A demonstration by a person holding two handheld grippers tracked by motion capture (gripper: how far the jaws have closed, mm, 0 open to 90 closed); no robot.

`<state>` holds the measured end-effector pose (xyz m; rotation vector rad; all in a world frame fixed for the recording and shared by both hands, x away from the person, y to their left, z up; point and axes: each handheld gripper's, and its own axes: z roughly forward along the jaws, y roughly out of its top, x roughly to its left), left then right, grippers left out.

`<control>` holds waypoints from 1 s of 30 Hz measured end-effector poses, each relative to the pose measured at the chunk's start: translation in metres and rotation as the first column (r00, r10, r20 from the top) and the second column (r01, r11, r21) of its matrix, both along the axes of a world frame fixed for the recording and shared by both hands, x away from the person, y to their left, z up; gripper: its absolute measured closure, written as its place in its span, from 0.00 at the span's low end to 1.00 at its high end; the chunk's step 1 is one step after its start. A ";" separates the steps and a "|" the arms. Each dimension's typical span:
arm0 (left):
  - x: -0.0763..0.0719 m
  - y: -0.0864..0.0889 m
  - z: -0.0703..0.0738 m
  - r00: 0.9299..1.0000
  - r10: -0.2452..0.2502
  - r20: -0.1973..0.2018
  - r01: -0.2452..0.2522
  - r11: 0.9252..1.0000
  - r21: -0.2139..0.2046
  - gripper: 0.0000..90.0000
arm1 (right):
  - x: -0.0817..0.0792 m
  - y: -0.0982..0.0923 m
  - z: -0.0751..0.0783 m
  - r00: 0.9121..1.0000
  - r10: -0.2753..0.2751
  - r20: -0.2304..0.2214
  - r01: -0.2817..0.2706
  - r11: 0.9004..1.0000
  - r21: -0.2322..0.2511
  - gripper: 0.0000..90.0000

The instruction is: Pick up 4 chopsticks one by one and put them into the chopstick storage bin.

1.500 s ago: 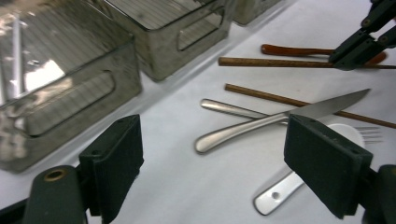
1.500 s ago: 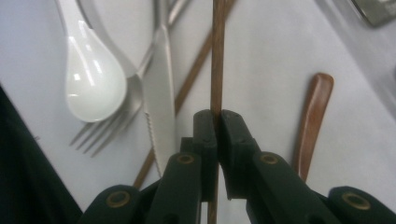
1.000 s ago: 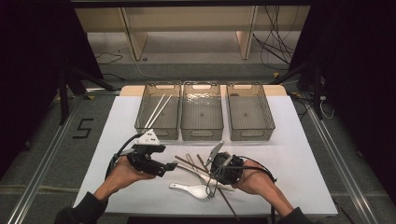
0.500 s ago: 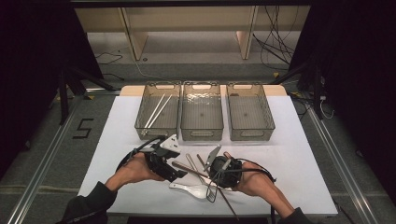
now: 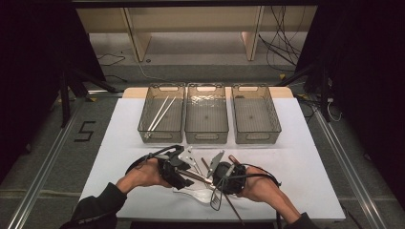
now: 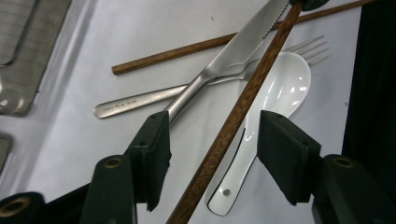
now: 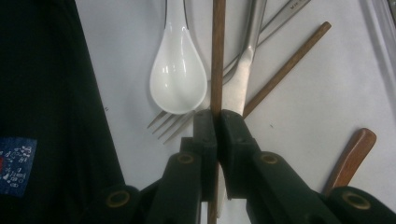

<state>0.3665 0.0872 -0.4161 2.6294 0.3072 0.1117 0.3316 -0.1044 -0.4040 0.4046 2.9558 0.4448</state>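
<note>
A brown wooden chopstick (image 7: 217,56) is clamped between the pads of my right gripper (image 7: 217,116), which is shut on it over the cutlery pile. The same chopstick (image 6: 233,116) runs slantwise between the jaws of my left gripper (image 6: 212,135). Those jaws have just been closing and stand open, with both pads clear of the wood. Under it lie a white ceramic spoon (image 6: 280,88), a steel knife (image 6: 233,51), a fork (image 6: 130,102) and a second brown chopstick (image 6: 187,49). In the high view the left gripper (image 5: 184,177) and right gripper (image 5: 216,180) face each other near the table's front.
Three clear bins stand in a row at the back: the left bin (image 5: 162,139) holds white chopsticks (image 5: 160,114), beside the middle bin (image 5: 206,139) and right bin (image 5: 255,139). A wooden handle (image 7: 350,158) lies right of the pile. White table (image 5: 305,157) on both sides.
My left gripper has moved right to the pile and its jaws have narrowed around the brown chopstick. The right gripper has kept still, shut on that chopstick.
</note>
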 end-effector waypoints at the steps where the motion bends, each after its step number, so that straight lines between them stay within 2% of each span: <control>1: 0.000 0.000 0.000 1.000 -0.008 0.002 0.008 1.000 0.007 0.52 | -0.001 0.001 0.000 1.000 -0.011 -0.002 0.011 1.000 0.007 0.96; 10: -0.002 0.000 -0.002 0.999 -0.039 -0.003 0.039 0.999 0.000 0.66 | -0.002 0.001 -0.001 1.000 0.009 -0.001 -0.009 1.000 0.007 0.96; 16: -0.004 -0.001 -0.003 0.997 -0.075 -0.004 0.075 0.997 0.015 0.74 | -0.003 0.002 -0.001 1.000 0.028 0.000 -0.028 1.000 0.006 0.96; 18: -0.004 -0.001 -0.003 0.997 -0.082 -0.009 0.082 0.996 0.018 0.76 | -0.004 0.003 -0.001 1.000 0.015 -0.003 -0.015 1.000 0.014 0.96; 19: -0.004 -0.001 -0.003 0.996 -0.089 -0.008 0.089 0.996 0.025 0.78 | -0.004 0.002 -0.002 1.000 0.028 -0.002 -0.028 1.000 0.013 0.96; 23: -0.005 -0.001 -0.004 0.995 -0.101 -0.007 0.101 0.995 0.023 0.80 | -0.004 0.003 -0.002 0.999 0.032 -0.006 -0.032 0.999 0.015 0.96; 30: -0.005 0.000 -0.005 0.990 -0.133 -0.037 0.134 0.991 0.028 0.84 | -0.004 0.001 -0.003 0.999 0.046 -0.020 -0.046 0.999 0.012 0.95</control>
